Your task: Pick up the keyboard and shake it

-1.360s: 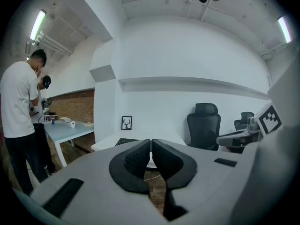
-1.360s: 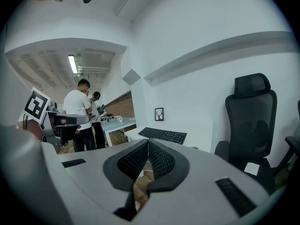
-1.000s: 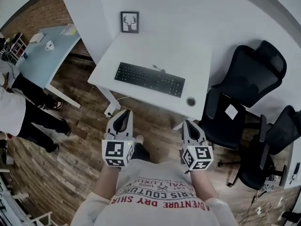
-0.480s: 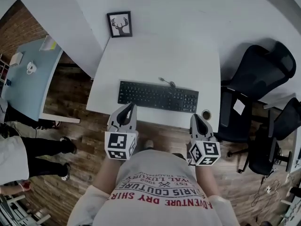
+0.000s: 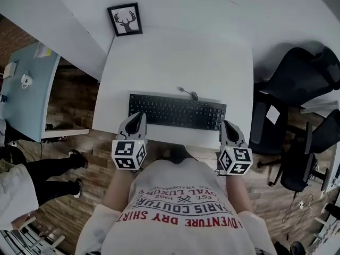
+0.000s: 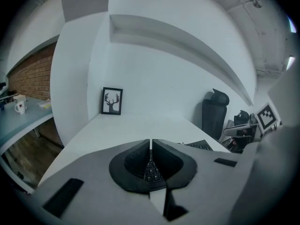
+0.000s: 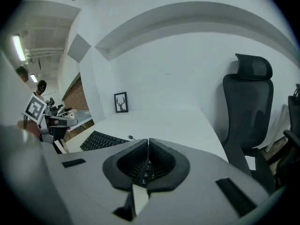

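Head view, scanning left to right: a pale blue side table (image 5: 37, 89) with a mug (image 5: 25, 79) stands well apart from the job, and a bystander's legs (image 5: 50, 171) show on the wooden floor (image 5: 69, 116). A framed deer-head print (image 5: 125, 20) leans at the far left corner of the white worktop (image 5: 175, 57). The left gripper (image 5: 139, 116) sits over the near left corner of the black keyboard (image 5: 178, 111); in the left gripper view its jaws meet along one thin seam with nothing between them, and keys show only through the hollow beneath. The keyboard lies flat along the near edge of the worktop, with a short cable (image 5: 187, 92) trailing off its far side. The right gripper (image 5: 227, 125) is just beside the keyboard's right end, and the right gripper view shows its jaws pressed together and empty too. Black office chairs (image 5: 297, 73) stand off to the right. Judgement: this is the approach step, with no grasp made; I cannot tell whether either tip touches the keyboard. The next move calls for opening both pairs of jaws, setting one over each end of the keyboard, closing firmly and lifting level. The loose cable may swing once shaking begins.
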Action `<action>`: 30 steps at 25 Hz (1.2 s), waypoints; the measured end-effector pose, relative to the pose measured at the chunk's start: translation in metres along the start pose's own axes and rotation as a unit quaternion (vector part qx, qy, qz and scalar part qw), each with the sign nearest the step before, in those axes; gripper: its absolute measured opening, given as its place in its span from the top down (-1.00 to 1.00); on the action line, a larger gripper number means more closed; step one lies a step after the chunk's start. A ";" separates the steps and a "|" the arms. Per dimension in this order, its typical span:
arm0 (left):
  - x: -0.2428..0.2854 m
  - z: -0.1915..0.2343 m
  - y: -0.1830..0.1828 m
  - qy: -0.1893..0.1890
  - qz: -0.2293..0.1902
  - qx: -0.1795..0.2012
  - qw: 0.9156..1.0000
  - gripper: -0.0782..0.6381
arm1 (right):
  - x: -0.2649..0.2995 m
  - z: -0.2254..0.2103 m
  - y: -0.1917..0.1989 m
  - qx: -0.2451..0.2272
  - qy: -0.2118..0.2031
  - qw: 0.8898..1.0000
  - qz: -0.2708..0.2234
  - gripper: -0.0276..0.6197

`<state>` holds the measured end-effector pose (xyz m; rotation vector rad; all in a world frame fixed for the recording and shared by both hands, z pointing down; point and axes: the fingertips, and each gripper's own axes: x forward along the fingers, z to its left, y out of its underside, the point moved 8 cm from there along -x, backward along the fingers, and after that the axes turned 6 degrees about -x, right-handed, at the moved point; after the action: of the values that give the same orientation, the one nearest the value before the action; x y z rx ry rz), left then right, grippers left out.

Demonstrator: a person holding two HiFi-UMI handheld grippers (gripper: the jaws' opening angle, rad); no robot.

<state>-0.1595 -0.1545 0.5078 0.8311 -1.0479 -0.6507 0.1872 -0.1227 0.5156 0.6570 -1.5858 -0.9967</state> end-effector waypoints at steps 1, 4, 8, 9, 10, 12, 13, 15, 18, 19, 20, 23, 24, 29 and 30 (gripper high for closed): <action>0.004 0.003 0.002 -0.006 0.007 -0.001 1.000 0.68 | 0.006 -0.005 0.003 0.003 -0.004 1.000 0.009 0.83; 0.017 0.015 0.006 -0.029 0.018 -0.023 0.999 0.68 | 0.024 -0.016 0.010 0.019 -0.032 0.998 0.043 0.83; 0.034 0.036 0.012 -0.054 0.013 -0.061 0.997 0.68 | 0.047 -0.033 0.023 0.022 -0.050 0.996 0.075 0.66; 0.039 0.042 0.014 -0.055 0.019 -0.066 0.996 0.68 | 0.054 -0.037 0.027 0.019 -0.057 0.995 0.081 0.33; 0.043 0.049 0.017 -0.051 0.031 -0.071 0.996 0.61 | 0.060 -0.040 0.031 0.016 -0.065 0.994 0.084 0.25; 0.053 0.064 0.026 -0.035 0.067 -0.082 0.994 0.21 | 0.068 -0.048 0.038 0.013 -0.074 0.994 0.084 0.14; 0.058 0.071 0.030 -0.028 0.085 -0.088 0.992 0.08 | 0.071 -0.052 0.041 0.016 -0.076 0.993 0.086 0.10; 0.067 0.087 0.037 -0.017 0.113 -0.100 0.988 -0.08 | 0.076 -0.060 0.047 0.039 -0.082 0.991 0.098 0.05; 0.078 0.105 0.046 0.008 0.152 -0.118 0.981 -0.16 | 0.086 -0.069 0.058 0.095 -0.110 0.982 0.122 0.03; 0.082 0.110 0.047 0.022 0.165 -0.123 0.978 -0.16 | 0.089 -0.071 0.061 0.112 -0.123 0.978 0.129 0.03; 0.086 0.113 0.048 0.037 0.177 -0.127 0.975 -0.16 | 0.093 -0.072 0.064 0.127 -0.138 0.973 0.135 0.03; 0.093 0.118 0.051 0.074 0.210 -0.138 0.965 -0.16 | 0.102 -0.073 0.072 0.155 -0.179 0.959 0.155 0.03; 0.096 0.120 0.052 0.081 0.218 -0.138 0.963 -0.16 | 0.105 -0.074 0.072 0.157 -0.185 0.956 0.162 0.03; 0.107 0.120 0.051 0.102 0.250 -0.125 0.955 -0.16 | 0.109 -0.079 0.072 0.146 -0.193 0.953 0.182 0.03; 0.107 0.121 0.051 0.107 0.256 -0.123 0.953 -0.16 | 0.109 -0.079 0.073 0.147 -0.195 0.952 0.184 0.03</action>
<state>-0.2281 -0.2457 0.6332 0.3753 -0.9107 -0.2342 0.2426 -0.1980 0.6370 0.3472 -2.1386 -0.6384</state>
